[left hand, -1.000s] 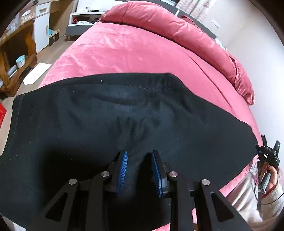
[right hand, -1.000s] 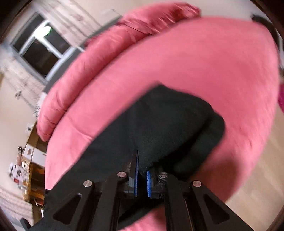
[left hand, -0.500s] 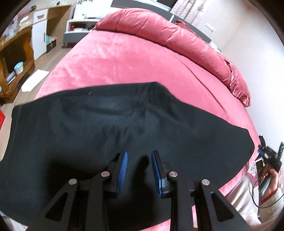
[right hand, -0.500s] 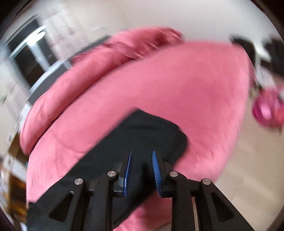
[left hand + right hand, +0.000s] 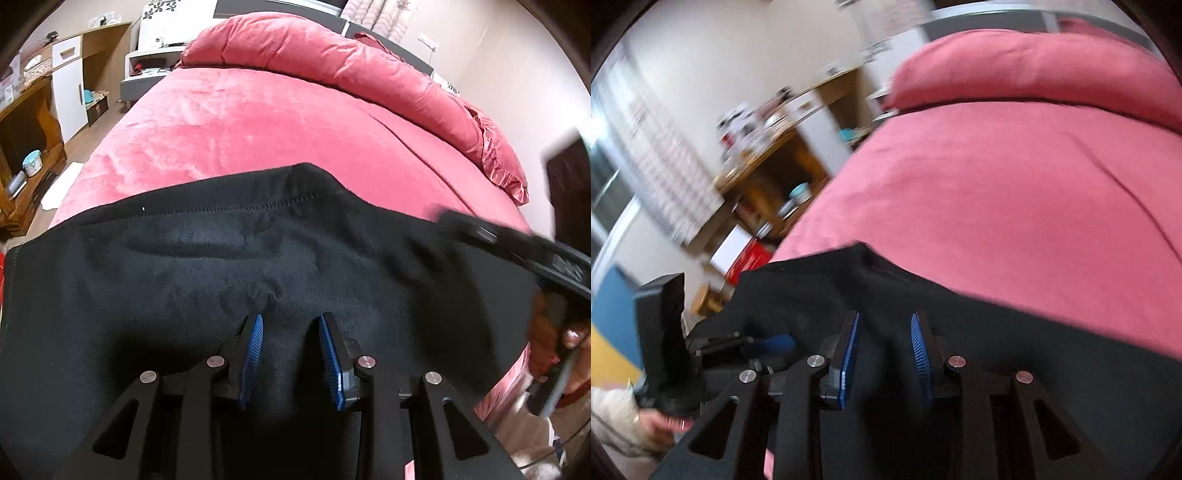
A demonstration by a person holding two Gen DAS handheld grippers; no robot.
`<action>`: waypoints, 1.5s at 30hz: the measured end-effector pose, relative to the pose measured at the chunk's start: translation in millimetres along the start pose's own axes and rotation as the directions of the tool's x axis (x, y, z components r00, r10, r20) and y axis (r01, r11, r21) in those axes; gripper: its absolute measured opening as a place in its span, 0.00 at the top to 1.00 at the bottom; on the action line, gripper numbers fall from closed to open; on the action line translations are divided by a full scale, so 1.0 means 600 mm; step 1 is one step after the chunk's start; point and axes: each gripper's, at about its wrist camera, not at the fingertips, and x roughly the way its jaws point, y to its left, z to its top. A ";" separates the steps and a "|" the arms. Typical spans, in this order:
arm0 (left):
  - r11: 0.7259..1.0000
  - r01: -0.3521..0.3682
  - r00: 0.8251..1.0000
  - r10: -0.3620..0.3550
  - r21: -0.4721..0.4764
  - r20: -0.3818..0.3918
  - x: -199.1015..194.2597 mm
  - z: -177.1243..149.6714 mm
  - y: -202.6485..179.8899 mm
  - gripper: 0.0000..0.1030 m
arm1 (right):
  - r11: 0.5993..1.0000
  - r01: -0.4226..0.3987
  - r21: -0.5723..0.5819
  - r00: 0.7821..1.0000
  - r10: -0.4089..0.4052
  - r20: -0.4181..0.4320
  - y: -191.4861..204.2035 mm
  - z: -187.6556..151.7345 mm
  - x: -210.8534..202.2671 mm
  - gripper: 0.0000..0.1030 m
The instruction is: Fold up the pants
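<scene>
Left wrist view: our left gripper [image 5: 290, 356] and right gripper [image 5: 884, 356] hover with fingers apart over limp, fleecy black pants [image 5: 221, 266]; we'd pinch the stitched edge.

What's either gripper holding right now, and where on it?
Nothing. The left gripper and right gripper are both open above the black pants, no fabric pinched between the fingers.

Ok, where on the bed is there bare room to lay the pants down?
Free: the pink bedspread between the black pants and the rolled duvet. Crowded: the near edge, where pants and both open grippers, left and right, sit.
</scene>
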 end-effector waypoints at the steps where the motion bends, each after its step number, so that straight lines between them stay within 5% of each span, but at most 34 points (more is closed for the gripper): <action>1: 1.000 -0.003 1.000 0.003 -0.004 0.002 -0.002 0.002 0.006 0.69 | 1.000 -0.009 -0.026 1.000 0.008 -0.007 0.015 0.016 0.024 0.71; 7: 1.000 -0.007 1.000 0.008 -0.019 0.010 -0.006 -0.004 0.014 0.69 | 1.000 -0.020 -0.024 0.993 0.017 -0.114 0.022 0.072 0.143 0.61; 10: 1.000 -0.011 1.000 0.011 -0.004 0.010 0.000 -0.006 0.015 0.69 | 0.999 -0.025 0.024 0.986 0.029 -0.167 0.008 0.072 0.175 0.87; 18: 0.999 -0.030 0.999 0.029 0.015 0.015 0.009 -0.011 0.011 0.68 | 0.999 0.047 0.015 0.992 -0.045 -0.121 -0.005 0.094 0.218 0.91; 20: 0.998 -0.042 0.999 0.041 0.036 0.012 0.003 -0.012 0.004 0.68 | 0.996 0.004 0.089 0.996 0.004 -0.091 -0.017 0.092 0.198 0.88; 22: 0.999 -0.048 0.999 0.048 0.026 0.000 -0.004 -0.007 0.001 0.68 | 0.984 -0.016 0.180 0.999 0.025 -0.045 -0.034 0.084 0.156 0.69; 23: 0.999 -0.041 0.999 0.041 0.014 0.001 -0.007 -0.003 0.000 0.68 | 0.981 -0.024 0.194 1.000 0.025 -0.006 -0.038 0.076 0.130 0.68; 26: 1.000 0.018 1.000 -0.017 -0.020 0.025 -0.013 0.020 -0.008 0.68 | 0.985 0.013 0.174 0.997 -0.026 0.071 -0.043 0.048 0.042 0.68; 29: 0.999 0.038 0.999 -0.038 0.018 0.025 -0.002 0.047 -0.035 0.67 | 0.981 0.164 0.101 0.985 -0.169 0.043 -0.053 0.009 -0.018 0.68; 33: 0.991 -0.017 0.999 0.012 0.135 0.037 0.032 0.085 -0.079 0.68 | 0.938 0.346 0.027 0.938 -0.346 0.001 -0.092 -0.041 -0.064 0.68; 37: 0.990 -0.085 0.996 0.087 0.110 -0.016 0.090 0.117 -0.071 0.68 | 0.877 0.472 0.086 0.881 -0.470 -0.051 -0.164 -0.073 -0.089 0.73; 40: 0.995 -0.075 0.997 0.077 0.068 -0.030 0.108 0.125 -0.062 0.68 | 0.877 0.443 0.187 0.894 -0.447 -0.024 -0.203 -0.090 -0.107 0.75; 42: 0.992 -0.093 0.995 0.095 0.088 -0.017 0.108 0.120 -0.068 0.67 | 0.854 0.464 0.236 0.879 -0.477 -0.001 -0.220 -0.102 -0.119 0.88; 45: 0.983 -0.120 0.993 0.121 0.140 0.005 0.098 0.101 -0.085 0.67 | 0.848 0.386 0.363 0.903 -0.428 0.038 -0.235 -0.113 -0.141 0.91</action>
